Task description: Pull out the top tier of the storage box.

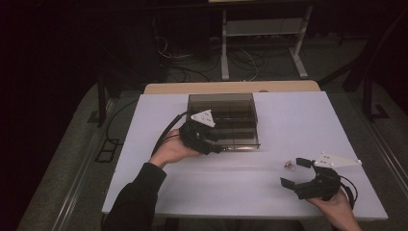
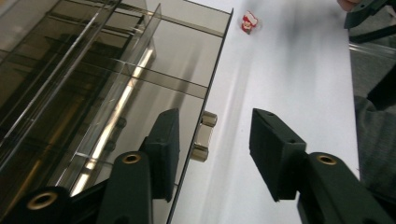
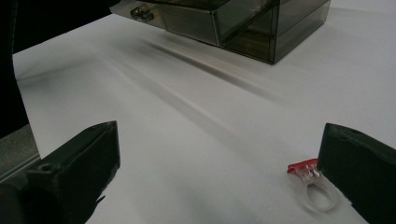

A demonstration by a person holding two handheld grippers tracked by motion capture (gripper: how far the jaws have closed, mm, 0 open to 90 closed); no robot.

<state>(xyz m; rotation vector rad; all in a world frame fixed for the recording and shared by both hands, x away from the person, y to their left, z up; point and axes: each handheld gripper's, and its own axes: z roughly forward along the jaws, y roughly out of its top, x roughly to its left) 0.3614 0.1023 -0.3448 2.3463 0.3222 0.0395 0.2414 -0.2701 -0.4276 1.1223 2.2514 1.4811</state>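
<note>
Left claw [image 2: 212,149]: jaws parted around the drawer handle [image 2: 204,135], not pressing.
Right claw [image 3: 219,182]: wide open, ring [image 3: 314,186] just beside one jaw.
Organizer [image 1: 226,120]: mid-desk [image 1: 288,115].
Advice: centre the ring between the jaws before closing.

The left gripper [image 1: 217,148] is matte black with a blocky body, a grey three-cornered plate dotted with small screws on top and a black cable looping off behind. Seen close, its two arms carry brass-ringed pivot holes, and its fingers [image 2: 274,149] are squared black blocks with small holes. The right gripper [image 1: 294,172] is built alike, with the same plate and cable. The person's left arm wears a dark long sleeve [image 1: 137,197]
</note>
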